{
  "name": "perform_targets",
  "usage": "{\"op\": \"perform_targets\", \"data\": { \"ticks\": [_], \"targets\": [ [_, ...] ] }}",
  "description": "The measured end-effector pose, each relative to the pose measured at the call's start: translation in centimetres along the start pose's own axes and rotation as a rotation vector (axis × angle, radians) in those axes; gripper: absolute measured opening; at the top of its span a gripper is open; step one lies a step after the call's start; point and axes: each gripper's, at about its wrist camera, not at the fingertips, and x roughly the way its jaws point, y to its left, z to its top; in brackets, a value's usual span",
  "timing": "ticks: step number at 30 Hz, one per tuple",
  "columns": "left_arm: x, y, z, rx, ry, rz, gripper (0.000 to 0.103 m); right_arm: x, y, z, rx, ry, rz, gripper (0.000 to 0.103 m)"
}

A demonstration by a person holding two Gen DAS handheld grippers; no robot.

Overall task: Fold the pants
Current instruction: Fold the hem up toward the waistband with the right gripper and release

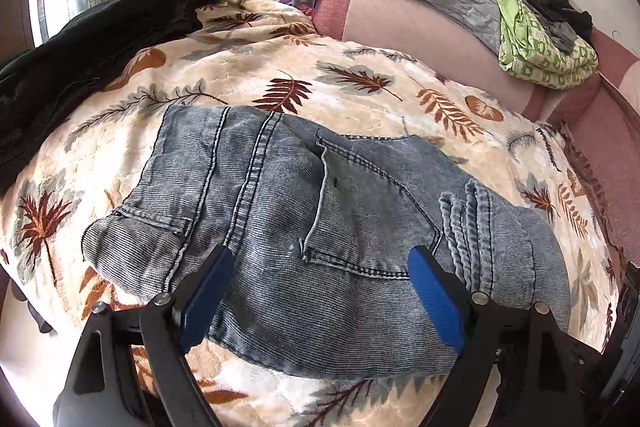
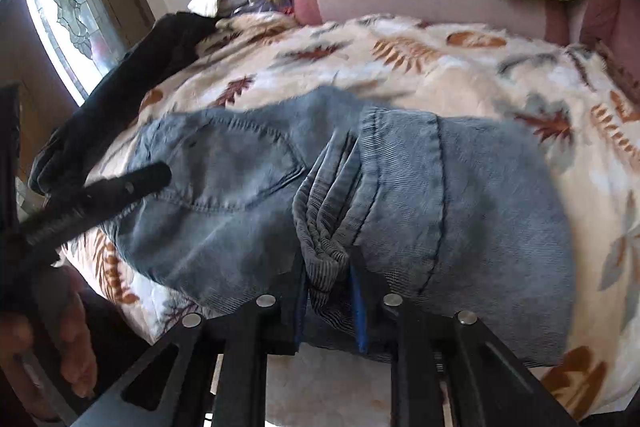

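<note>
Left gripper [image 1: 320, 267]: jaws spread wide above the folded jeans [image 1: 280, 227], gripping nothing. Right gripper [image 2: 328, 291]: jaws nearly together, pinching a bunched fold of the jeans' edge. Jeans lie on a leaf-print blanket [image 1: 360, 83]. Only the left view shows a black garment atop the green cloth [image 1: 548, 55]; only the right view shows the person's hand [image 2: 76, 339].

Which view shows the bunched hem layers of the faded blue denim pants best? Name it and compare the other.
The right wrist view: the bunched hem layers sit centred, pinched between the right gripper fingers. The left wrist view shows them smaller, off to the right beside a blue finger.
</note>
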Motion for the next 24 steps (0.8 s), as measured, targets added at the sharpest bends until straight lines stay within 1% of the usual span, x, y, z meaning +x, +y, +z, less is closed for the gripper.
{"op": "perform_targets", "data": {
  "ticks": [1, 2, 4, 5, 7, 8, 10, 12, 13, 14, 15, 16, 17, 18, 19, 21, 22, 24],
  "targets": [
    [-0.2, -0.1, -0.1, 0.009, -0.002, -0.003, 0.089, -0.6, -0.1, -0.2, 0.004, -0.029, 0.019, 0.030],
    [-0.4, -0.4, -0.3, 0.018, -0.009, -0.006, 0.089, -1.2, -0.2, -0.2, 0.009, -0.032, 0.058, 0.042],
    [-0.7, -1.4, -0.1, 0.037, -0.016, -0.018, 0.089, -2.9, -1.1, -0.1, 0.048, -0.029, 0.154, 0.060],
    [-1.0, -2.0, -0.1, 0.047, -0.019, -0.031, 0.089, -4.0, -1.6, 0.0, 0.069, -0.051, 0.186, 0.060],
    [-1.5, -3.7, 0.1, 0.070, -0.028, -0.065, 0.089, -6.2, -3.7, 0.2, 0.141, -0.099, 0.215, 0.060],
    [-1.7, -4.8, 0.2, 0.085, -0.029, -0.083, 0.089, -7.2, -5.3, 0.2, 0.205, -0.121, 0.242, 0.060],
    [-1.7, -7.0, 0.2, 0.120, -0.025, -0.117, 0.089, -7.7, -8.7, 0.5, 0.346, -0.140, 0.291, 0.060],
    [-1.4, -9.4, 0.2, 0.159, -0.015, -0.141, 0.089, -6.8, -12.2, -0.3, 0.484, -0.121, 0.330, 0.060],
    [-0.9, -10.5, 0.0, 0.181, 0.001, -0.153, 0.089, -5.6, -13.7, -0.8, 0.548, -0.075, 0.352, 0.060],
    [0.1, -11.7, -0.3, 0.213, 0.039, -0.149, 0.089, -4.0, -14.8, -1.6, 0.605, 0.004, 0.386, 0.060],
    [1.5, -12.7, -0.8, 0.251, 0.102, -0.122, 0.089, -2.8, -15.6, -2.4, 0.655, 0.059, 0.423, 0.060],
    [3.3, -13.3, -1.7, 0.286, 0.170, -0.068, 0.089, -2.8, -16.2, -2.8, 0.676, 0.039, 0.460, 0.060],
    [5.2, -13.7, -2.6, 0.320, 0.239, -0.008, 0.089, -3.2, -16.3, -2.5, 0.664, 0.038, 0.460, 0.060],
    [6.1, -13.6, -3.5, 0.332, 0.258, 0.017, 0.091, -3.7, -16.2, -2.0, 0.646, 0.032, 0.454, 0.060],
    [5.5, -13.3, -3.7, 0.321, 0.205, 0.005, 0.091, -4.4, -16.2, -1.3, 0.630, 0.014, 0.459, 0.060],
    [4.5, -13.3, -3.6, 0.316, 0.205, 0.024, 0.091, -5.8, -16.6, 0.2, 0.599, -0.027, 0.474, 0.060],
    [3.7, -13.4, -3.3, 0.312, 0.176, 0.012, 0.091, -6.3, -17.1, 1.2, 0.587, -0.048, 0.461, 0.060],
    [1.8, -13.9, -2.7, 0.327, 0.091, -0.008, 0.091, -6.2, -18.7, 3.3, 0.589, -0.056, 0.403, 0.063]
  ]
}}
